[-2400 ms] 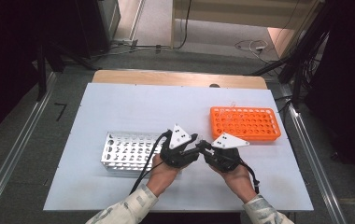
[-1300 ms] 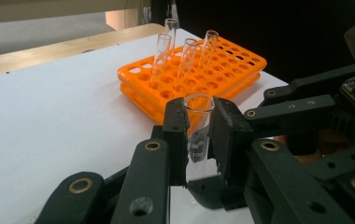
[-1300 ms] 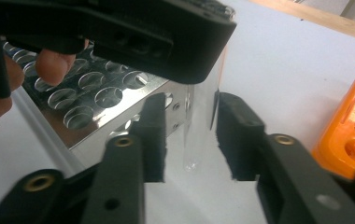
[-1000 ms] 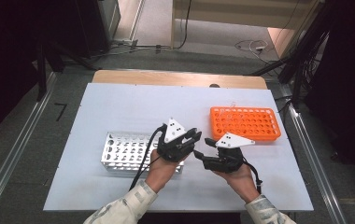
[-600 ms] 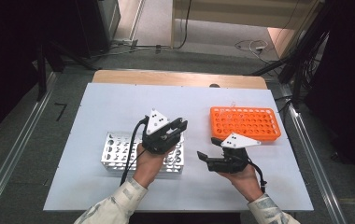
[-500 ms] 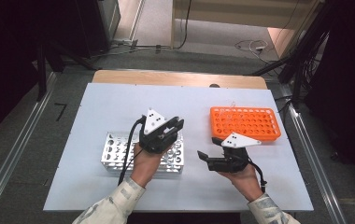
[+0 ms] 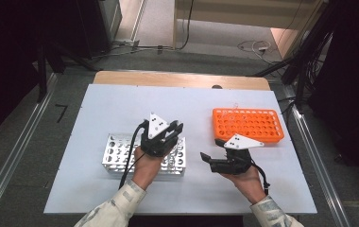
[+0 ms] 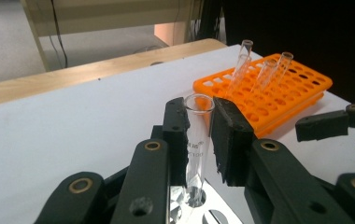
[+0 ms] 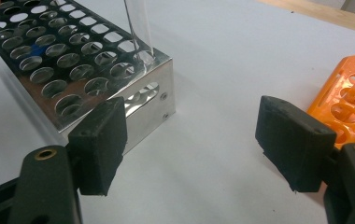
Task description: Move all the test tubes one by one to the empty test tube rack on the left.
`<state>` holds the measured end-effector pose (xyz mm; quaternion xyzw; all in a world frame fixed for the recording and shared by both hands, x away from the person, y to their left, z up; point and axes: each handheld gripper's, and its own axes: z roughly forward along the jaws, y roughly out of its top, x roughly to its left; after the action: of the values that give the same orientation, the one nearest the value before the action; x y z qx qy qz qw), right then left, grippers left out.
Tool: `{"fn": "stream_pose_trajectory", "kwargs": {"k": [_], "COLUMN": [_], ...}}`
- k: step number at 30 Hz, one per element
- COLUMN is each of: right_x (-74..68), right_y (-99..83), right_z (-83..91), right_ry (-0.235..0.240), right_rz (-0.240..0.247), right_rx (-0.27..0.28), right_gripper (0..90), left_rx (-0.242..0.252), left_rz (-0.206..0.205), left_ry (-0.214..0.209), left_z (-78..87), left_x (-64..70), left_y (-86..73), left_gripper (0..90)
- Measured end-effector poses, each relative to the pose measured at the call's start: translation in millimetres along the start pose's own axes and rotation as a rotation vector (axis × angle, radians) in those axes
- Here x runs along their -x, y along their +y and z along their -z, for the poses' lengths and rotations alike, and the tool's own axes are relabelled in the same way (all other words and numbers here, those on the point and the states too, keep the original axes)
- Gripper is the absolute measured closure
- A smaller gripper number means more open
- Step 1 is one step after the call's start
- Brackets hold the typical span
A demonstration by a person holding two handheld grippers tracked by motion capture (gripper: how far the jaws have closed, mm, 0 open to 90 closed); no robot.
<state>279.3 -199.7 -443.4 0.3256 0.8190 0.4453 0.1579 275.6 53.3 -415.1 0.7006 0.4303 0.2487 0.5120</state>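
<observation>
The left gripper has its jaws pinching one clear glass tube just below the open mouth. The tube stands upright over the steel rack, its rounded bottom at or just inside a hole near the rack's corner; whether it is seated cannot be told. The right gripper hovers beside that same end of the steel rack with its jaws spread wide and nothing between them.

Handling, as judged: the tube is thin-walled glass, light, rigid, smooth and breakable. It would slip under a loose hold and could crack under a hard squeeze or a sideways knock against a hole's rim. The present hold, high on the straight wall under the lip, looks sound, since it leaves the lower length free to enter a hole. The tube should be kept vertical while lowered.

Count:
- Racks: two, the steel rack and an orange rack, the latter well apart from the steel rack on the right gripper's side, both on the white tabletop.
- Tubes: one held; three leaning in the orange rack at its far end.
- Grippers: two.
</observation>
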Motion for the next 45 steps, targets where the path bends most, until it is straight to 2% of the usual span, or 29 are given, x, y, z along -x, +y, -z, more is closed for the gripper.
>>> {"fn": "stream_pose_trajectory", "kwargs": {"k": [6, 11, 18, 20, 25, 30, 34, 37, 40, 45], "right_x": [-0.5, -0.5, 0.4, 0.4, 1.1, 4.5, 10.4, 15.1, 19.7, 26.3], "right_y": [-0.3, -0.4, -0.9, -0.9, -1.1, -1.8, -2.9, -3.6, -4.5, -5.6], "right_z": [-0.5, -0.4, -0.9, -0.9, -0.8, 1.1, 3.3, 6.1, 8.2, 11.0], "right_ry": [-0.001, -0.002, -0.006, -0.006, -0.008, -0.030, -0.057, -0.074, -0.092, -0.123], "right_rz": [0.008, 0.010, 0.011, 0.012, 0.011, 0.001, -0.009, -0.021, -0.030, -0.043], "right_rx": [-0.004, -0.005, -0.010, -0.010, -0.010, -0.004, 0.003, 0.011, 0.017, 0.025], "right_gripper": [23.9, 24.0, 24.1, 24.2, 24.3, 24.9, 25.2, 25.7, 26.2, 27.0], "left_rx": [-0.035, -0.060, -0.100, -0.109, -0.109, -0.092, -0.076, -0.060, -0.051, -0.035], "left_rz": [-0.024, -0.045, -0.039, -0.034, -0.017, 0.017, 0.024, 0.056, 0.076, 0.083], "left_ry": [0.014, 0.026, 0.024, 0.023, 0.007, -0.018, -0.018, -0.017, -0.008, 0.028], "left_z": [-8.6, -11.4, -14.1, -14.3, -13.2, -6.3, 3.2, 11.0, 18.9, 32.0], "left_x": [5.0, 9.1, 8.2, 7.7, 6.8, 4.0, 3.2, -0.6, -6.5, -17.0], "left_y": [-12.7, -16.4, -20.6, -20.6, -19.7, -16.3, -14.3, -13.5, -13.8, -17.6], "left_gripper": [75.4, 75.1, 74.3, 71.4, 69.2, 53.6, 39.6, 30.1, 24.5, 18.9]}}
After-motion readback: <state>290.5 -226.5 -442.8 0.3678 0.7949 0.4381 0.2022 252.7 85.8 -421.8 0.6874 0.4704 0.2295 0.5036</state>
